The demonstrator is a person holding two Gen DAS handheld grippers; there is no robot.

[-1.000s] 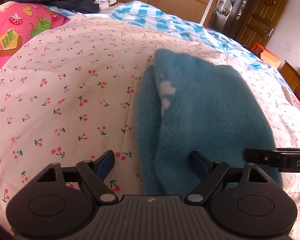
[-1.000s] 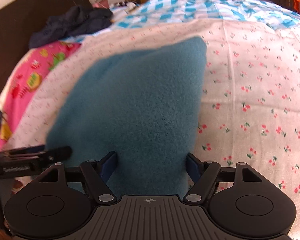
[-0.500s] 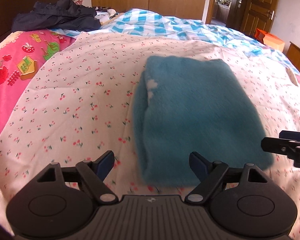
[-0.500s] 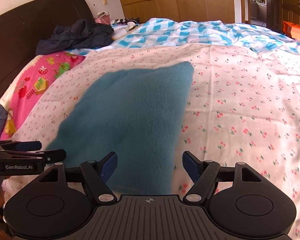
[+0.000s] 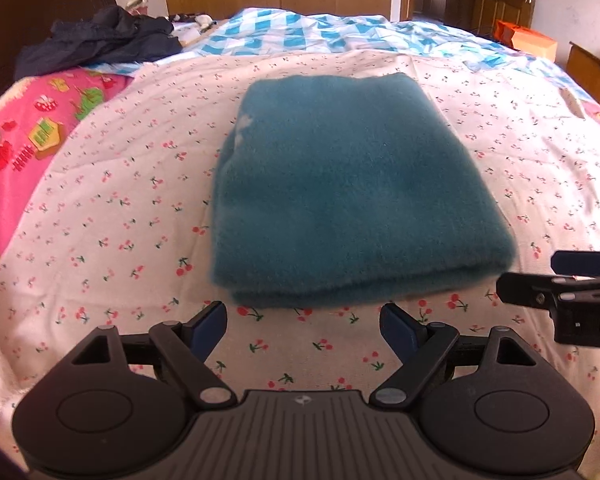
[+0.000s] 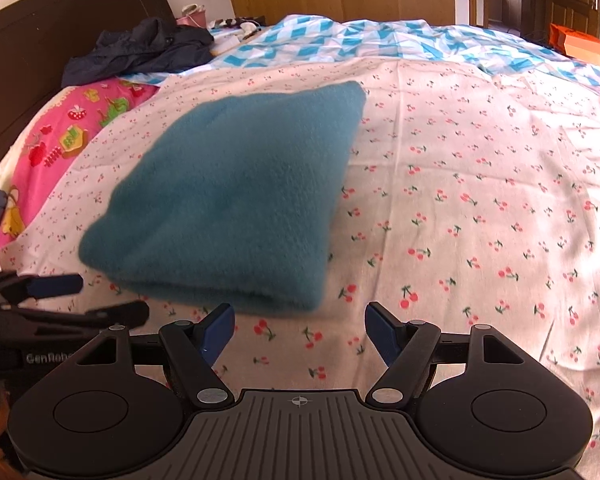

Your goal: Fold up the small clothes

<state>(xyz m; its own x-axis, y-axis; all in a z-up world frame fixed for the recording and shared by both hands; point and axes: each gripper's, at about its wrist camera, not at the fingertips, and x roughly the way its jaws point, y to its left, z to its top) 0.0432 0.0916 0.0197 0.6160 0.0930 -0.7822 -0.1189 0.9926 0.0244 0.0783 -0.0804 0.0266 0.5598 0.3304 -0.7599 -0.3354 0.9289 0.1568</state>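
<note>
A teal fleece garment [image 5: 348, 192] lies folded in a flat rectangle on the cherry-print sheet [image 5: 120, 208]; it also shows in the right wrist view [image 6: 236, 204]. My left gripper [image 5: 302, 326] is open and empty, just short of the garment's near edge. My right gripper [image 6: 300, 330] is open and empty, near the garment's near right corner. The right gripper's fingers [image 5: 560, 280] show at the right edge of the left wrist view, and the left gripper's fingers [image 6: 60, 300] at the left edge of the right wrist view.
A pink cartoon-print pillow [image 5: 24, 148] lies at the left. A dark jacket [image 5: 100, 40] sits by the headboard [image 6: 60, 36]. A blue-and-white checked quilt [image 5: 320, 32] covers the far bed. An orange box [image 5: 526, 42] and wooden doors stand beyond.
Both grippers have drawn back and off the garment, which now lies folded and free on the sheet. Both stayed open.
</note>
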